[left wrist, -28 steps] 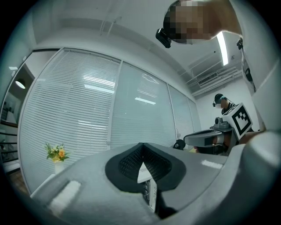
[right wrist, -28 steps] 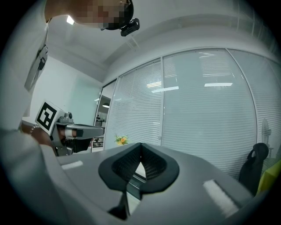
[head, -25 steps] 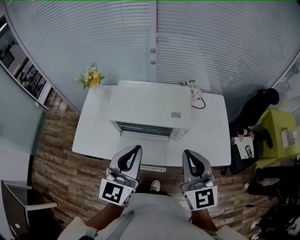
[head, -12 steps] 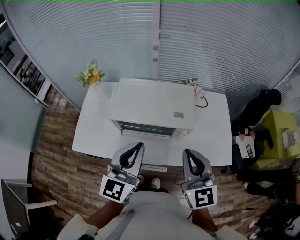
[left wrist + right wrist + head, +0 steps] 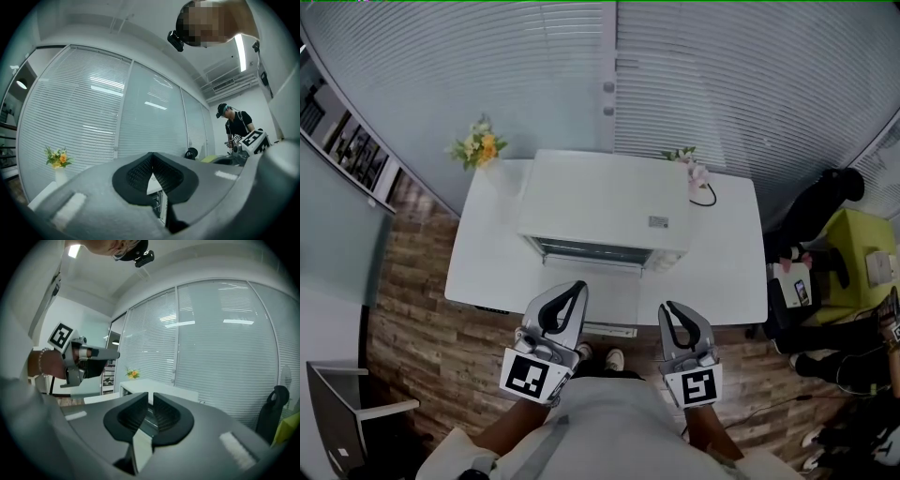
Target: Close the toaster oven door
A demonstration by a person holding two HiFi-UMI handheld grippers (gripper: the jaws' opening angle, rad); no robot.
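**Approach step: the door is still down and neither pair of tongs is on it.**

The toaster oven (image 5: 605,211) sits mid-table (image 5: 487,272), with its door (image 5: 591,292) hanging open toward me at the near edge. My left tongs (image 5: 574,291) point level, clenched on nothing. My right tongs (image 5: 667,309) tip slightly down and have just been opening to a narrow slit, with nothing between them. Next, I judge, I need to reach under the door's near lip and swing it up until it shuts.
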